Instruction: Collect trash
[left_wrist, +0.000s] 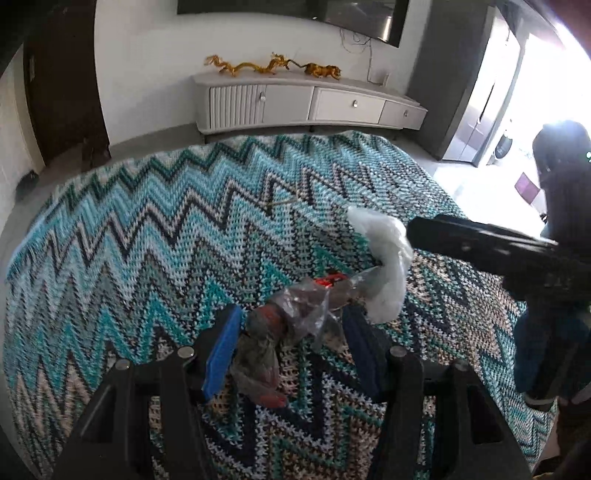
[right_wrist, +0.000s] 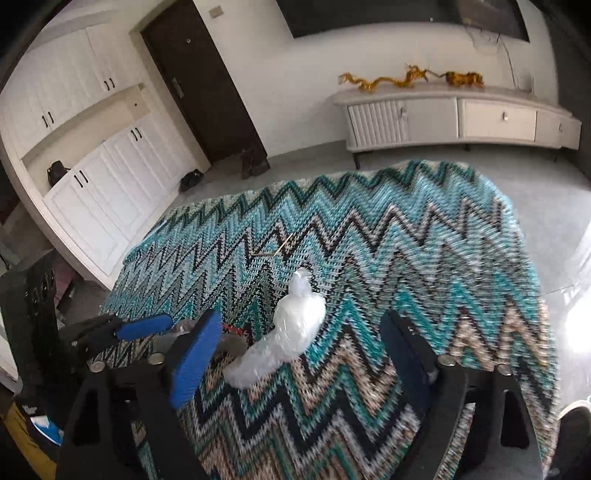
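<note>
A crumpled clear wrapper with red and brown bits (left_wrist: 288, 317) lies on the zigzag rug (left_wrist: 147, 236). My left gripper (left_wrist: 291, 317) stands open around it, blue pads on either side and not pressing. Just right of it lies a white crumpled plastic bag (left_wrist: 384, 258). In the right wrist view this bag (right_wrist: 291, 332) sits between the wide-open fingers of my right gripper (right_wrist: 301, 319), touching neither pad. One black finger (left_wrist: 480, 247) of the right gripper reaches in above the bag. The left gripper's blue pad (right_wrist: 144, 326) shows at the left.
A thin yellowish stick (right_wrist: 275, 249) lies farther out on the rug. Beyond the rug stand a low white cabinet (right_wrist: 461, 118) with golden figures (right_wrist: 388, 79), a dark door (right_wrist: 199, 81) and white cupboards (right_wrist: 96, 177). A shoe (right_wrist: 44, 428) is at the lower left.
</note>
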